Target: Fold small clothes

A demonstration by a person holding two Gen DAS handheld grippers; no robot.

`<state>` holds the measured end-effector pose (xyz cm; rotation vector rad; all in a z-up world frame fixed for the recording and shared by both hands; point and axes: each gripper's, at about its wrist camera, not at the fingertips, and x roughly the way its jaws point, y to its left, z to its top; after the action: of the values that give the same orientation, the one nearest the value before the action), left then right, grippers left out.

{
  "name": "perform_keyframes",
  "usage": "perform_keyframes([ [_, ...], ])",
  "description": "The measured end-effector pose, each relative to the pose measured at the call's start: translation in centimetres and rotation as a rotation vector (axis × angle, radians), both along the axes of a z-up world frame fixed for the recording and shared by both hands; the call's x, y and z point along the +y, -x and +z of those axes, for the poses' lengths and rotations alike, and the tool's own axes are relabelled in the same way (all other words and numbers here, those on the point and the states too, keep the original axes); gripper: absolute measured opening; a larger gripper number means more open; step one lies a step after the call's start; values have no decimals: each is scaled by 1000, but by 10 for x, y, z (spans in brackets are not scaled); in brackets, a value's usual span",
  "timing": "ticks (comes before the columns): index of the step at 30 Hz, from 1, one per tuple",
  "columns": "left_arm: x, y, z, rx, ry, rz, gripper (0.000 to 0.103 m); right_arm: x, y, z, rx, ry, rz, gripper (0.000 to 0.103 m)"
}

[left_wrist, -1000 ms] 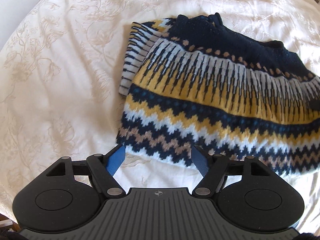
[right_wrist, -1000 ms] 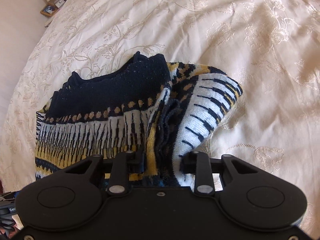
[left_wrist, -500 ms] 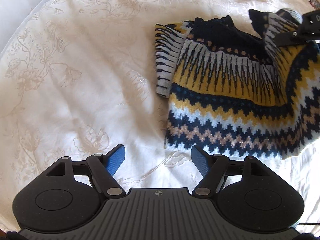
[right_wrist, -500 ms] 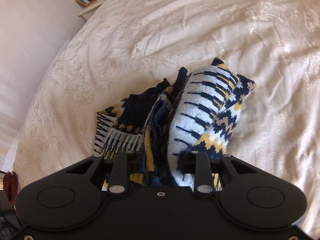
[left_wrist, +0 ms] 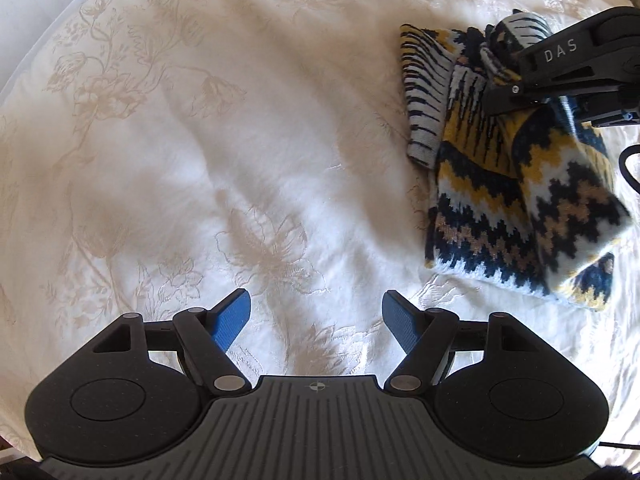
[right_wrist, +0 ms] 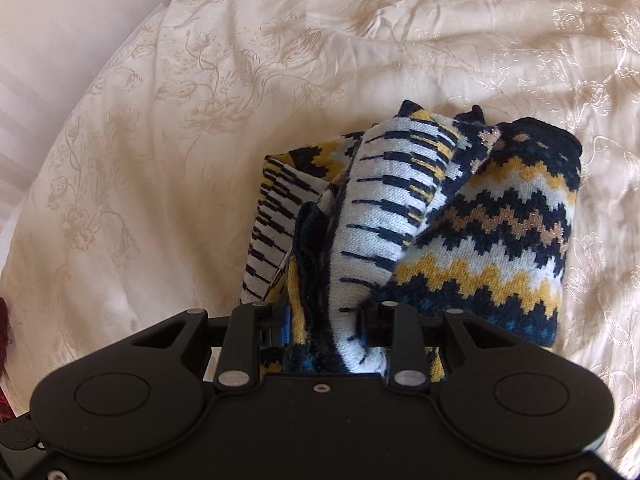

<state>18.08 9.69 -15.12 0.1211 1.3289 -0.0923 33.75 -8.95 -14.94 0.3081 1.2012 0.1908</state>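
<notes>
- A cream bedspread [left_wrist: 224, 128] with a pale woven flower pattern covered the bed, creased in soft ridges and lit by sun.
- At the upper left of the right wrist view a plain pale wall [right_wrist: 60, 40] showed past the bed's edge, and something dark red [right_wrist: 3, 320] sat at the left border.
- No container was visible.
- The knitted sweater [left_wrist: 520, 200], navy, yellow, white and tan in zigzag bands, lay partly doubled over towards the bed's right side.
- The right gripper [right_wrist: 326, 320] was clenched on a bunched fold of it, a striped sleeve [right_wrist: 384, 216] lifted between the fingers.
- The left gripper [left_wrist: 316, 320] hung released above bare bedspread, blue pads [left_wrist: 232, 320] spread, well apart from the sweater.
</notes>
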Motion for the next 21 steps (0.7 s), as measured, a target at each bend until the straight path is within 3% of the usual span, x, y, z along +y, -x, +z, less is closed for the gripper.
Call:
perform_keyframes([
  [4, -3, -3, 4, -5, 8, -15, 72, -14, 10, 3, -35, -179, -48, 51],
  [6, -8, -5, 8, -14, 18, -29, 72, -25, 16, 7, -55, -211, -87, 51],
  [10, -22, -16, 23, -48, 50, -54, 72, -54, 33, 16, -88, -205, -168, 51],
  [17, -73, -58, 61, -187, 104, -155, 72, -104, 49, 15, -120, -120, -275, 51],
  [21, -101, -82, 60, -233, 146, -186, 72, -116, 44, 14, -128, -109, -284, 51],
])
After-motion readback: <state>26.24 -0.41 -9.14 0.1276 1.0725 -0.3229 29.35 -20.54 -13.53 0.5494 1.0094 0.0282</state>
